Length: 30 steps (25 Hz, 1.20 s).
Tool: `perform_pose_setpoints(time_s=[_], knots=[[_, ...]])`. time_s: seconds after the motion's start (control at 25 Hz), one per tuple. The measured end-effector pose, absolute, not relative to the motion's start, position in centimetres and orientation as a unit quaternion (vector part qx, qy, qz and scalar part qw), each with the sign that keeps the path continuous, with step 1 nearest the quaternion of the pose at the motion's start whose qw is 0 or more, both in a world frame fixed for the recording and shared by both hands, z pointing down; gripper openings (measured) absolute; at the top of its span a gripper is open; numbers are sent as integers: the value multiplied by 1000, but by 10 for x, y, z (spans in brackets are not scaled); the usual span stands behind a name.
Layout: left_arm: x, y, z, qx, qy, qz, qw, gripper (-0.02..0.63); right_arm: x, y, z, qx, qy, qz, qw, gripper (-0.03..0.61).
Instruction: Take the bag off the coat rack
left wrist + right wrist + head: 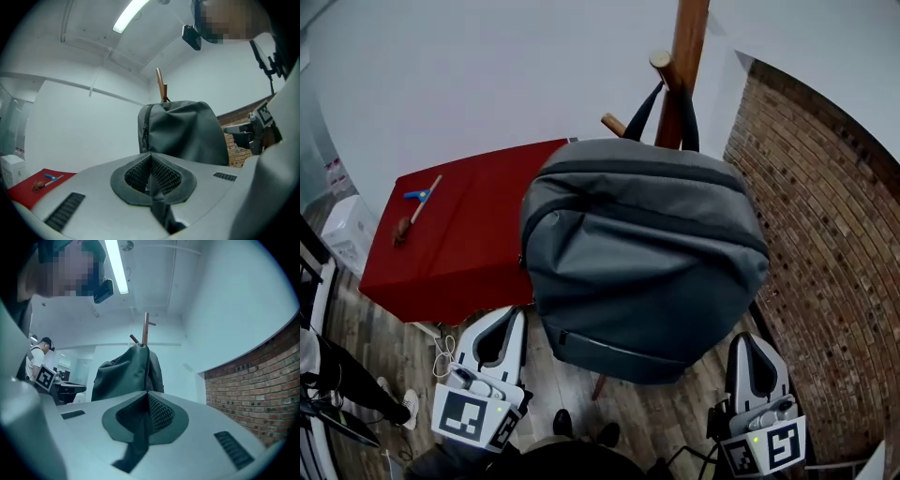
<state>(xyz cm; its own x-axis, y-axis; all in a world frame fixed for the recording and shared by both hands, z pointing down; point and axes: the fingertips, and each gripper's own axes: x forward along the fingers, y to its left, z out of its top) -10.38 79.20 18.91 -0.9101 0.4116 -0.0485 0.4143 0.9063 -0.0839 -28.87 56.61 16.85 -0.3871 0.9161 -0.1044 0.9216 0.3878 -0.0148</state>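
The grey bag is hung by its top handle over a peg of the wooden coat rack, so all the weight is carried up there (nothing's been touched yet). The left gripper and right gripper are held low beneath it, clenched shut on nothing, probably parked before a reach for that handle.

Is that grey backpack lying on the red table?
No, the grey backpack hangs by its strap from a peg on the wooden coat rack.
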Motion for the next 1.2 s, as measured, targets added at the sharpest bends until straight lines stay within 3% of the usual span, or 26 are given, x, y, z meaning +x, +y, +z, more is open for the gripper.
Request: perform_pose_setpoints(time_s=[0.32,0.4,0.52,0.6,0.68,1.2], knots=[[-104,832,127,196,978,-54,57,11,-286,577,101,581,808,-5,96,23],[-110,831,115,184,979,-59,67,12,-286,579,91,592,799,1,105,107],[-122,822,100,163,981,-70,81,24,-290,580,81,607,786,1,116,164],[-135,813,91,146,983,-74,85,102,-296,580,77,616,778,0,119,216],[-149,804,83,127,985,-78,90,122,-303,579,76,618,777,3,119,251],[-167,809,75,72,989,-87,93,229,-295,629,90,645,757,22,100,284]])
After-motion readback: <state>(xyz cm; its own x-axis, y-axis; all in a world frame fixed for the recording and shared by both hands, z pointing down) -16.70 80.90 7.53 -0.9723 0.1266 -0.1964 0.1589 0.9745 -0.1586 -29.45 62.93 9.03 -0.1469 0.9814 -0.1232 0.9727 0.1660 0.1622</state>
